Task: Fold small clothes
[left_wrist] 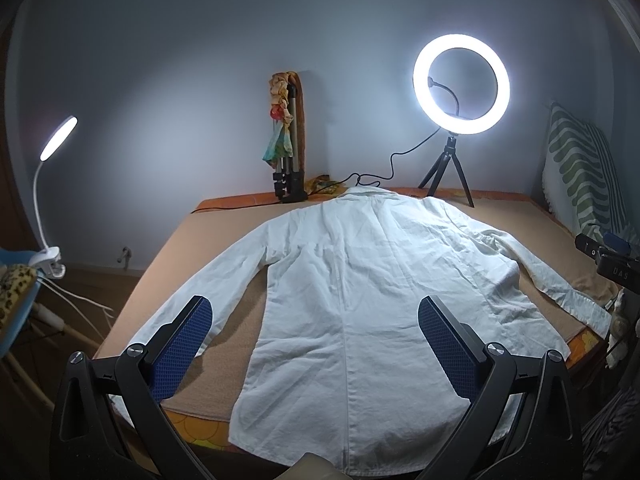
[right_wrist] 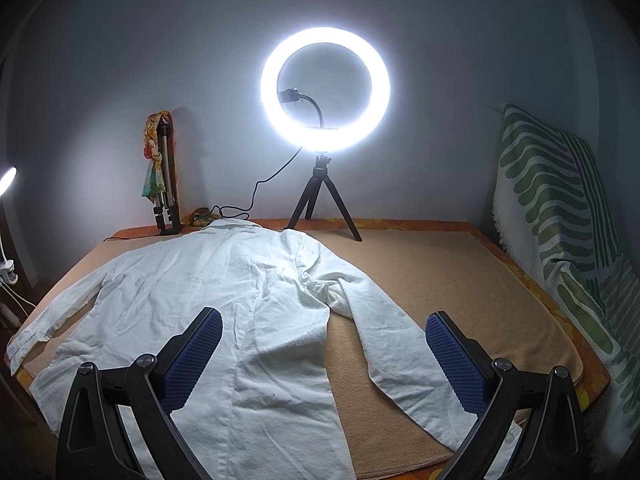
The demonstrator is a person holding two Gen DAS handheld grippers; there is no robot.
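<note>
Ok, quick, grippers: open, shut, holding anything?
Left gripper: open, empty, above the shirt.
Right gripper: open, empty, above the shirt's right sleeve.

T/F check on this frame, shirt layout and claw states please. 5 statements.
1. The white shirt lies spread out on the tan blanket. True.
2. The left claw is shut on a sleeve. False: its jaws stand wide open and hold nothing.
3. The ring light is lit and stands on a small tripod at the far edge. True.
4. The right claw grips the shirt's hem. False: it is open and empty above the shirt.
5. Both sleeves are folded across the shirt's body. False: each sleeve extends outward to its own side, nothing folded yet.
</note>
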